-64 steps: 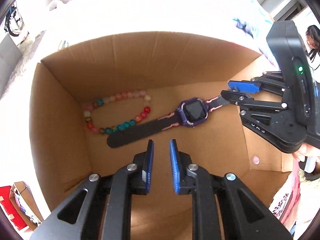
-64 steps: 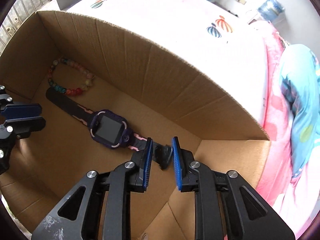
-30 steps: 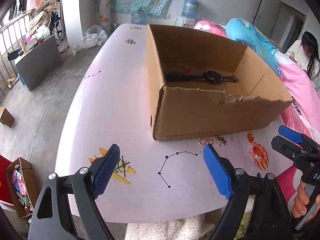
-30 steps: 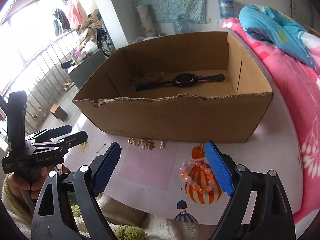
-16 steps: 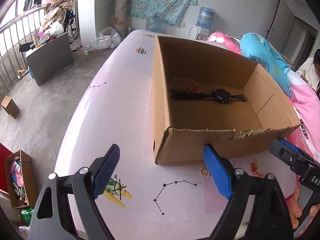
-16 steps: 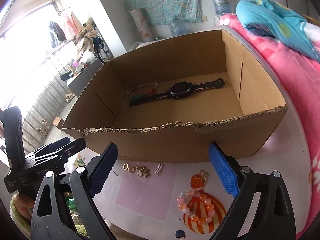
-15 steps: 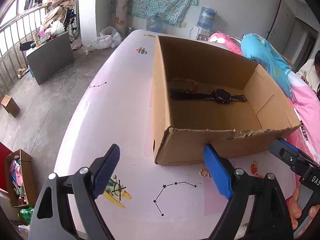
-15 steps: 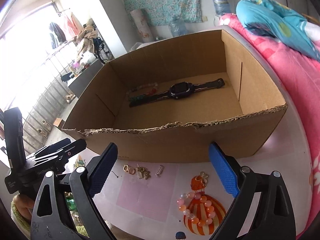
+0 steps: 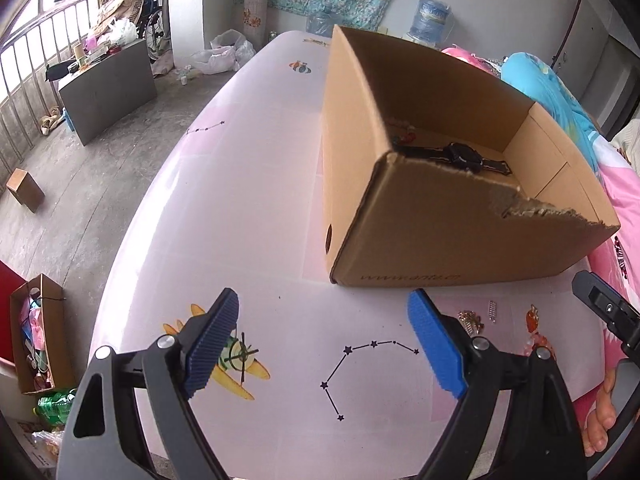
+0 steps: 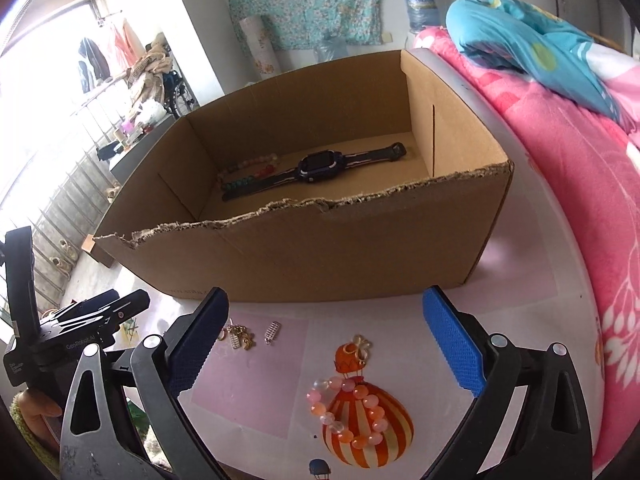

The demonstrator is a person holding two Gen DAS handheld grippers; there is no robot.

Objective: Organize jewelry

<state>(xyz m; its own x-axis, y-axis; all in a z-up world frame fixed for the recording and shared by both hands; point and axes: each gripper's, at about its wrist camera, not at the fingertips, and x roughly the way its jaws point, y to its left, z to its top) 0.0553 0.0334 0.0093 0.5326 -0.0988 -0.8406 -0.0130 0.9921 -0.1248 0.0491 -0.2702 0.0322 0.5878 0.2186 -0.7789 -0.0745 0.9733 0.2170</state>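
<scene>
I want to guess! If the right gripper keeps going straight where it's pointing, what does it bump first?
Probably the pink bead bracelet on the table, lying between the opening, empty right gripper fingers.

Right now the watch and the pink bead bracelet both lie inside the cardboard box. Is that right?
Not quite. The watch lies inside the cardboard box, but the pink bead bracelet lies on the table in front of it, as the right wrist view shows.
</scene>
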